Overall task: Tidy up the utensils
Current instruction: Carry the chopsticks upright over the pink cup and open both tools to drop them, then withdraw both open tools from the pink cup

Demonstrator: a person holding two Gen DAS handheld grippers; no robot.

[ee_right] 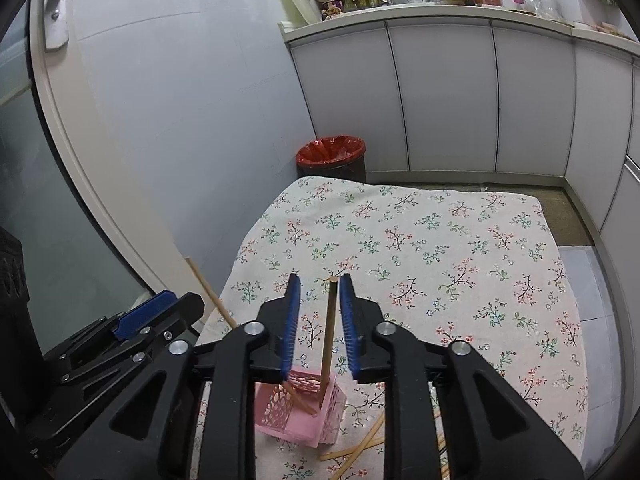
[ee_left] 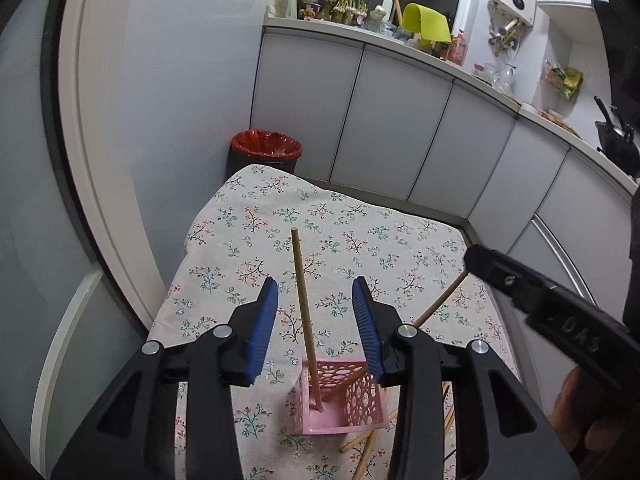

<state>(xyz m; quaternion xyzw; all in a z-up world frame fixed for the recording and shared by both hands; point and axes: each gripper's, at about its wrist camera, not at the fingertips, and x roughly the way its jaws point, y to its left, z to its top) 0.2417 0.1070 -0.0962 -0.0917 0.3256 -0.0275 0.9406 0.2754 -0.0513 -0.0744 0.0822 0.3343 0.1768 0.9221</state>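
You are holding both grippers over a table draped in a floral tablecloth [ee_left: 360, 240], with the pink perforated holder [ee_left: 344, 404] sitting near the 6 o'clock edge of each wrist view.

Left gripper [ee_left: 316, 312]: its blue pads [ee_left: 264, 328] are standing spread apart; one wooden chopstick [ee_left: 306, 320] is rising between them without touching either pad; that stick is standing tilted in the holder, its lower end resting on the holder's floor and its top leaning toward 12 o'clock.

Right gripper [ee_right: 318, 316]: its jaws are sitting narrowly parted; a second chopstick [ee_right: 329, 332] is standing between the pads, close against the right-hand pad at its top; you cannot tell whether it is touching that pad; the left-hand pad is standing clear of it; the stick's lower end is sitting inside the holder [ee_right: 300, 412].

In the left wrist view, the right gripper's body is entering at 3 o'clock, and the second chopstick is slanting from the holder up toward it.

Several loose chopsticks [ee_right: 360, 446] are lying flat on the cloth at 5 o'clock of the holder, just beside it.

A bin with a red liner [ee_right: 332, 152] is standing beyond the table's far edge at 12 o'clock, against white cabinets [ee_right: 440, 100].
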